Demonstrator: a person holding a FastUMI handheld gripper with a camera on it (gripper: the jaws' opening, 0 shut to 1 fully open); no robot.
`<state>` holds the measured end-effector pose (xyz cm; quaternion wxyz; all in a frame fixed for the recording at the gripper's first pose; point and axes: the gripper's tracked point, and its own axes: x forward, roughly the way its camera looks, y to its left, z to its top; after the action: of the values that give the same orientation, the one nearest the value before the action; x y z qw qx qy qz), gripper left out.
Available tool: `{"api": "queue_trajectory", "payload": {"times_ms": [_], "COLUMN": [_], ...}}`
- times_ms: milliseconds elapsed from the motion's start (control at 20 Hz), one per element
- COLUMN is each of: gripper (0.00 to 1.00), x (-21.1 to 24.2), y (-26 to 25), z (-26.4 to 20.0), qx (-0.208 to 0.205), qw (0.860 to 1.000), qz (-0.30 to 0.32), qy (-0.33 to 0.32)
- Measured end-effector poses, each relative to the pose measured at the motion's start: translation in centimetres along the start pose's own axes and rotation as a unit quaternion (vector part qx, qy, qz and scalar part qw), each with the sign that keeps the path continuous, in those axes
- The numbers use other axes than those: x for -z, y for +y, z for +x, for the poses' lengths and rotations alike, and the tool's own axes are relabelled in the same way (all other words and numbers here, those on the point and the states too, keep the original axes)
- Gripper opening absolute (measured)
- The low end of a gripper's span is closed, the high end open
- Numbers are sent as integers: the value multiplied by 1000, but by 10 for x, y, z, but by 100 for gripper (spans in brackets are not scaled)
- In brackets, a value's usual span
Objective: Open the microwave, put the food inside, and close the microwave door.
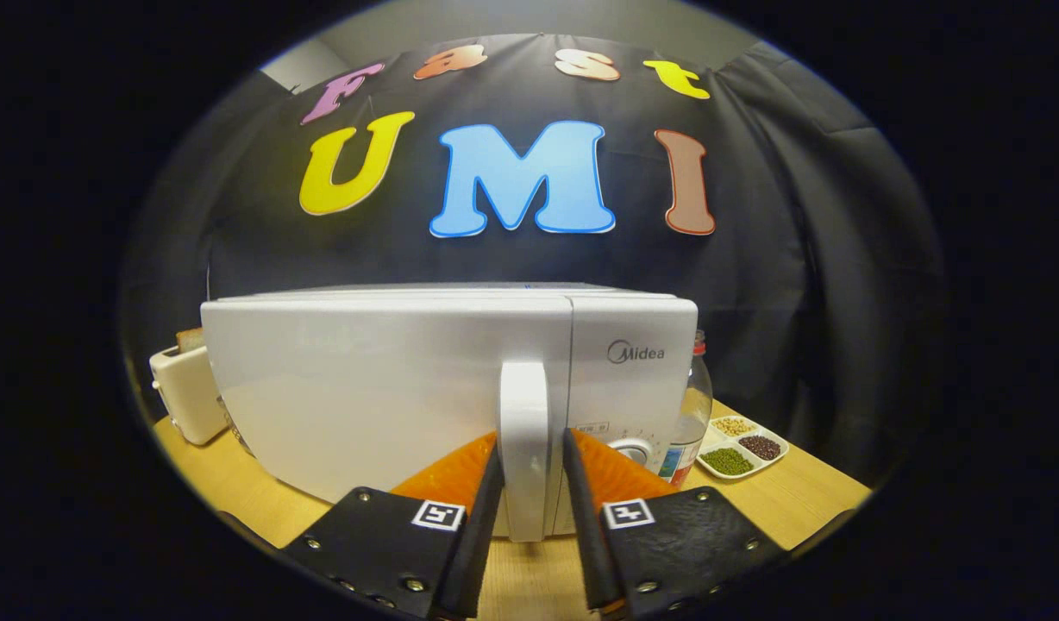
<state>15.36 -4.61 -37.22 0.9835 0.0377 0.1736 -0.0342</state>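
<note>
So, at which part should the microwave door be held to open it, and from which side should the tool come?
Grip the upright handle on the microwave door, coming straight from the front. It is a narrow vertical bar standing out from the door's right edge, so the two fingers fit on its left and right sides. The tool already straddles it there, one finger on each side; whether both press on it cannot be told.

Your tongs point(529, 483) sit one finger on each side of the upright white bar handle point(523, 448) of the white box-shaped microwave point(366, 388) on the pale wooden surface point(805, 509). Left of the microwave and partly behind it stands a cream toaster point(183, 392). Right of it a clear plastic bottle point(692, 414) stands, and beyond that lies a white divided dish of beans point(741, 447).
</note>
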Motion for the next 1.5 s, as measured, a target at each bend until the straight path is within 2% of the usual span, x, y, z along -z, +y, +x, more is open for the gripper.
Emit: {"api": "queue_trajectory", "payload": {"times_ms": [50, 200, 250, 300, 350, 400, 450, 550, 750, 900, 1350, 1500], "gripper": [34, 36, 30, 29, 20, 20, 12, 12, 12, 12, 11, 11], "x": [9, 11, 10, 11, 11, 13, 12, 11, 13, 17, 35, 40], "y": [0, -1, -1, -1, 1, 1, 3, 2, 3, 9, 56, 87], "z": [4, 2, 4, 1, 0, -1, -1, -2, -15, -44, -149, -187], "qx": [3, -6, -14, -21, -27, -29, -27, -27, -27, -31, -120, -169], "qw": [1000, 1000, 1000, 999, 998, 999, 999, 999, 999, 999, 993, 985], "qz": [-11, 1, 21, 40, 43, 37, 31, 17, 31, -10, 5, 10], "qy": [12, 18, 18, 25, 27, 24, 21, 14, 23, 9, 14, 18]}}
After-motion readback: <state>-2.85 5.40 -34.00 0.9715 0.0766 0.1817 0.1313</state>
